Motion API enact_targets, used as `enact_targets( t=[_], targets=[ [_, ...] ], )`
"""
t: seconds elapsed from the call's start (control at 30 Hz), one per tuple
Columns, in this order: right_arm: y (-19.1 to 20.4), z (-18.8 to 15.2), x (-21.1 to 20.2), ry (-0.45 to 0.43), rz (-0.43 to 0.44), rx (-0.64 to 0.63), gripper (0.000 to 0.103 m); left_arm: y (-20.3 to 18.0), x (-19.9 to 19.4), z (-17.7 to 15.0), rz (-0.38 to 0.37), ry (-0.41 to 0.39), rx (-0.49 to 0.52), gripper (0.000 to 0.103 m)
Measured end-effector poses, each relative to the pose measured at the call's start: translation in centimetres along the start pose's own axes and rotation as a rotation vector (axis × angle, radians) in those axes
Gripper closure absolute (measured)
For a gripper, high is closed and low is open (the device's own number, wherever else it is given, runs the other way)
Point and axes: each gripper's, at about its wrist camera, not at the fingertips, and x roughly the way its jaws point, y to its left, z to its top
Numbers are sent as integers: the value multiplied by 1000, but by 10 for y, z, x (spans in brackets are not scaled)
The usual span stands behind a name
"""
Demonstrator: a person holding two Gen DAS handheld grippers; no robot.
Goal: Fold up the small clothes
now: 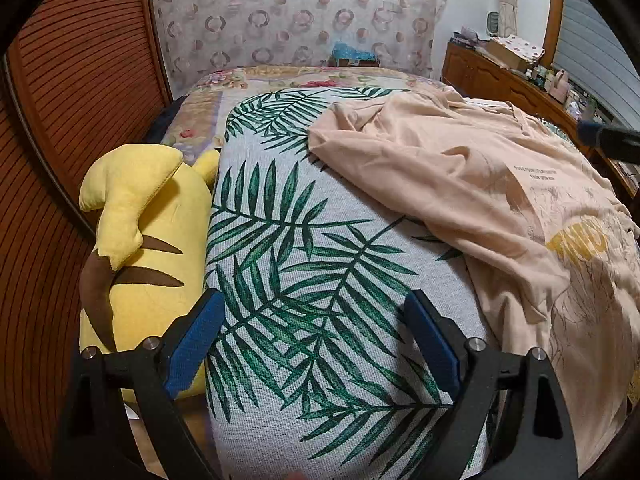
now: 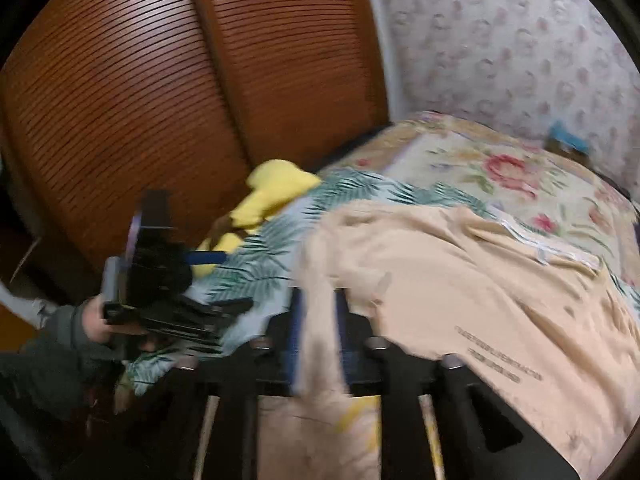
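Note:
A peach T-shirt point(image 1: 500, 200) with a yellow print lies crumpled on the right part of a leaf-patterned cloth point(image 1: 304, 280) on the bed. My left gripper point(image 1: 316, 320) is open and empty, above the leaf cloth, left of the shirt. In the blurred right wrist view my right gripper point(image 2: 318, 320) is shut on a fold of the peach T-shirt point(image 2: 460, 280) at its near edge. The left gripper point(image 2: 224, 280) shows there in a hand, to the left.
A yellow plush toy point(image 1: 136, 240) lies along the bed's left side beside a brown slatted door point(image 1: 60, 120). A floral bedspread point(image 1: 280, 80) lies behind. A wooden dresser point(image 1: 512, 76) with clutter stands at the right.

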Motion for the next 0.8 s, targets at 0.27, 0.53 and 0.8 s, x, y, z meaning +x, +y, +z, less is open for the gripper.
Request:
enact_targets(
  t=[0.27, 0.53, 0.8],
  targets=[
    [-15, 1, 55, 49, 6, 4, 64, 0, 0, 0, 0, 0, 0, 11],
    [-30, 34, 139, 166, 2, -14, 68, 0, 0, 0, 0, -1, 0, 11],
    [-57, 67, 119, 3, -194, 92, 72, 0, 0, -1, 1, -1, 0, 11]
  ],
)
